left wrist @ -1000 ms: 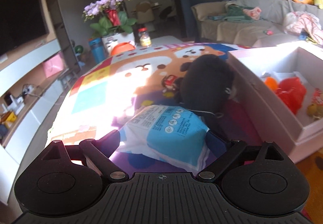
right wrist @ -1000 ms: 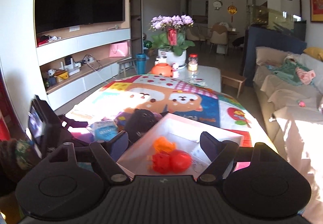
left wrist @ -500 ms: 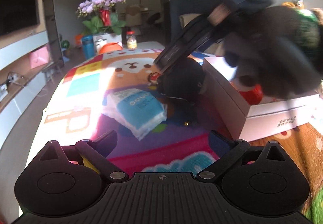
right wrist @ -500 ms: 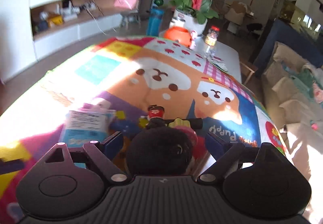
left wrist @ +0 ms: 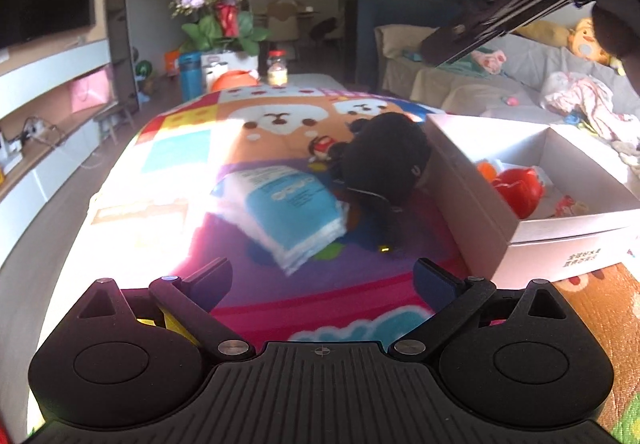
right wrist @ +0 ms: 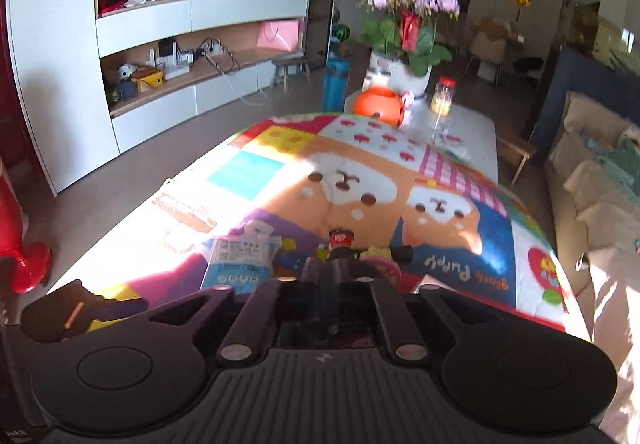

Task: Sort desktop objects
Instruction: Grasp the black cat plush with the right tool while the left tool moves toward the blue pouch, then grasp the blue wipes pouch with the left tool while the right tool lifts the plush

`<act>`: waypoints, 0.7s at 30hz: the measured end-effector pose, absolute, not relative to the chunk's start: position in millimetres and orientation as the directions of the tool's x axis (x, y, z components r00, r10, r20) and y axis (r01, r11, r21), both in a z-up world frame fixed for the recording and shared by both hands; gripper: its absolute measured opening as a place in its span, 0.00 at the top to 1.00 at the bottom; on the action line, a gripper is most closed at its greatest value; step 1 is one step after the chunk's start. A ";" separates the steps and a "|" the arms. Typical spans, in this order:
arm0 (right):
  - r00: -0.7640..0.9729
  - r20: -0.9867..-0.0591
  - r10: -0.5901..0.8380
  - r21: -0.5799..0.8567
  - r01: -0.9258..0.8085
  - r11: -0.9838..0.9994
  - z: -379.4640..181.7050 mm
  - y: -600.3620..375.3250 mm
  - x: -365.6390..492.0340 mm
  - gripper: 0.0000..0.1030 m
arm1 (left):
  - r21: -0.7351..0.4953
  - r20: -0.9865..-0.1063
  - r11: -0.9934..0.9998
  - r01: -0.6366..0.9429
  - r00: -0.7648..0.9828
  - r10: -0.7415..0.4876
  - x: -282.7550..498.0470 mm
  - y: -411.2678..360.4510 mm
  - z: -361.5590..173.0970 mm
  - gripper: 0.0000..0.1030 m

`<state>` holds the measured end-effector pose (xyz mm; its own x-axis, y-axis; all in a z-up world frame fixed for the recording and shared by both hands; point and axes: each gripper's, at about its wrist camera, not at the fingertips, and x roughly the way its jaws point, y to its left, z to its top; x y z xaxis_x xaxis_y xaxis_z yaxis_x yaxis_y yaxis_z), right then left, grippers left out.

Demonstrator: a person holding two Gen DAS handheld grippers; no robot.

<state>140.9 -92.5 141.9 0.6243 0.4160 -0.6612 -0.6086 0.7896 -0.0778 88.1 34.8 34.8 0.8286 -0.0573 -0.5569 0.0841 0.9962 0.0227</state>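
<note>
A cartoon-dog mat (left wrist: 280, 116) covers the table; orchids (right wrist: 412, 0) stand beyond.

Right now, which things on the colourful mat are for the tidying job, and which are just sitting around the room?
For the job:
- blue and white soft packet
- black fuzzy round thing
- small red-capped toy
- white cardboard box already holding red and orange toys

Just lying about:
- purple orchid in a white pot
- orange round pot
- red-lidded glass jar
- blue bottle
</note>
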 end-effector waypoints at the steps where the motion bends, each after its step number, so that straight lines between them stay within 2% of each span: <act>1: 0.623 -0.664 0.413 -0.073 -0.603 0.794 139.4 -92.1 144.2 0.59 | 0.034 -0.552 0.996 0.087 0.832 -0.054 87.9 30.2 35.9 0.03; 2: 0.634 -0.660 0.404 -0.081 -0.595 0.800 136.0 -89.8 147.6 0.38 | 0.039 -0.545 0.995 0.089 0.837 -0.054 86.8 26.8 37.2 0.03; 3: 0.643 -0.659 0.390 -0.097 -0.587 0.804 130.3 -85.7 152.7 0.32 | 0.035 -0.539 0.995 0.093 0.840 -0.060 83.8 24.4 38.0 0.03; 6: 0.643 -0.687 0.339 -0.143 -0.577 0.804 105.1 -65.9 175.4 0.28 | 0.004 -0.539 0.996 0.094 0.839 -0.077 76.4 22.6 32.2 0.03; 10: 0.653 -0.720 0.235 -0.241 -0.554 0.797 66.9 -35.7 209.9 0.22 | -0.040 -0.585 0.996 0.081 0.806 -0.089 78.7 24.5 15.0 0.03; 12: 0.604 -0.769 0.209 -0.234 -0.570 0.788 50.2 -27.1 222.9 0.21 | -0.059 -0.601 0.996 0.071 0.794 -0.092 81.9 27.6 11.8 0.03; 13: 0.573 -0.795 0.200 -0.224 -0.583 0.781 43.2 -24.3 225.7 0.13 | -0.075 -0.598 0.995 0.071 0.795 -0.102 81.9 29.7 11.7 0.03; 14: 0.553 -0.812 0.187 -0.225 -0.592 0.774 36.8 -22.4 225.9 0.11 | -0.084 -0.596 0.994 0.068 0.796 -0.105 82.2 31.7 11.5 0.02; 17: 0.560 -0.812 0.167 -0.248 -0.588 0.770 34.6 -22.0 218.4 0.22 | -0.108 -0.600 0.992 0.066 0.791 -0.118 82.9 35.5 10.0 0.02; 21: 0.541 -0.805 0.245 -0.161 -0.595 0.787 55.6 -34.2 197.1 0.25 | -0.107 -0.593 0.992 0.062 0.797 -0.114 81.1 35.2 10.7 0.02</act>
